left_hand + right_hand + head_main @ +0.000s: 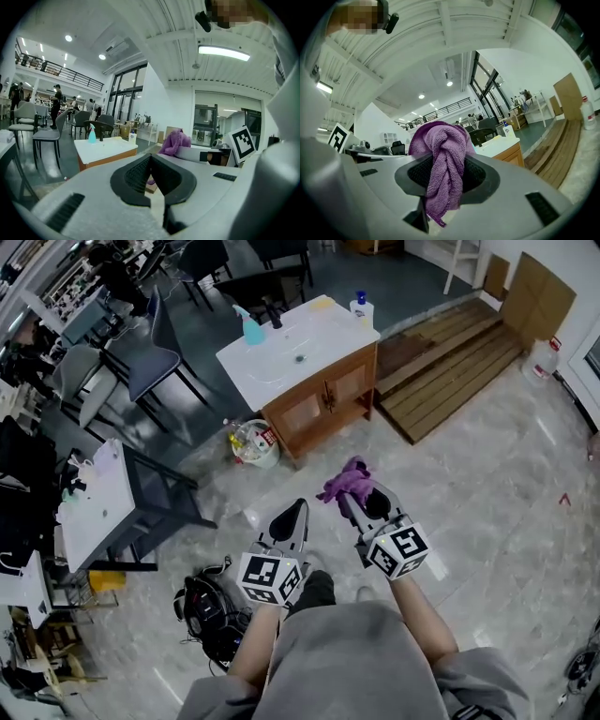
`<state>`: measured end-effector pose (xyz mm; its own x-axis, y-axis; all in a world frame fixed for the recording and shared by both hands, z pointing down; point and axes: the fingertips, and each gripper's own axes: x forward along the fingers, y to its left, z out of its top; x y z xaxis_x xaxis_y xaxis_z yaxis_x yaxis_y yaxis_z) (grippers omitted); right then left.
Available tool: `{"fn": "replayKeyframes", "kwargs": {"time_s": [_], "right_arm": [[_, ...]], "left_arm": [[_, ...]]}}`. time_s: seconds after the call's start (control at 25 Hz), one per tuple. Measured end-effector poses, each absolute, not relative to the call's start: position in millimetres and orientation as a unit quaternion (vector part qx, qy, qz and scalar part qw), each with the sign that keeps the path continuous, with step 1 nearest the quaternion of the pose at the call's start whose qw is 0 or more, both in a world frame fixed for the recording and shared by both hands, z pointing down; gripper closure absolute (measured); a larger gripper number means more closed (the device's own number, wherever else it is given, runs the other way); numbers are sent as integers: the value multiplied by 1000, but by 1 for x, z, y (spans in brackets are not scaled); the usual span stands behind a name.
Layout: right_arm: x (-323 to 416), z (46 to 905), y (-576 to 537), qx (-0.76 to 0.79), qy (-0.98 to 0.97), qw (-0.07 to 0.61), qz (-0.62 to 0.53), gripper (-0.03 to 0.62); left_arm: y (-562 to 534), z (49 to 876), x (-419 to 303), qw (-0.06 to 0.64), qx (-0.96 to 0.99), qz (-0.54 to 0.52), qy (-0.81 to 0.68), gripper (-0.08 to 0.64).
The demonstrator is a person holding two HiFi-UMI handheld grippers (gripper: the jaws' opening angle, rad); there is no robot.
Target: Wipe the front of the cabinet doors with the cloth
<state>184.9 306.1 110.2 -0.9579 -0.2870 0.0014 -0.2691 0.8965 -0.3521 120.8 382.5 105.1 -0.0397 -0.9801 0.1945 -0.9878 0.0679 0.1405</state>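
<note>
Right gripper (361, 500) was clamped on the cloth (345, 482), held in the air well apart from the cabinet (309, 411); left gripper (292, 513) jaws were together, holding nothing.

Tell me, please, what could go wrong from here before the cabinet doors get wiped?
The cloth is twisted into a rope in the right gripper, so only a narrow wad may meet the cabinet doors, and it might pull loose.
The bin stands close by the cabinet's corner; a wide sweep could knock it.
The black bag lies on the floor near the person's feet, a possible trip.
</note>
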Motion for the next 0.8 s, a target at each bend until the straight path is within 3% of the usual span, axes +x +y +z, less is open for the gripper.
{"fn": "replayKeyframes", "kwargs": {"time_s": [0.8], "right_arm": [[64,145,262,-245,956,-14,-162,449]], "left_arm": [[326,143,-21,160,737,23,-656,552]]}}
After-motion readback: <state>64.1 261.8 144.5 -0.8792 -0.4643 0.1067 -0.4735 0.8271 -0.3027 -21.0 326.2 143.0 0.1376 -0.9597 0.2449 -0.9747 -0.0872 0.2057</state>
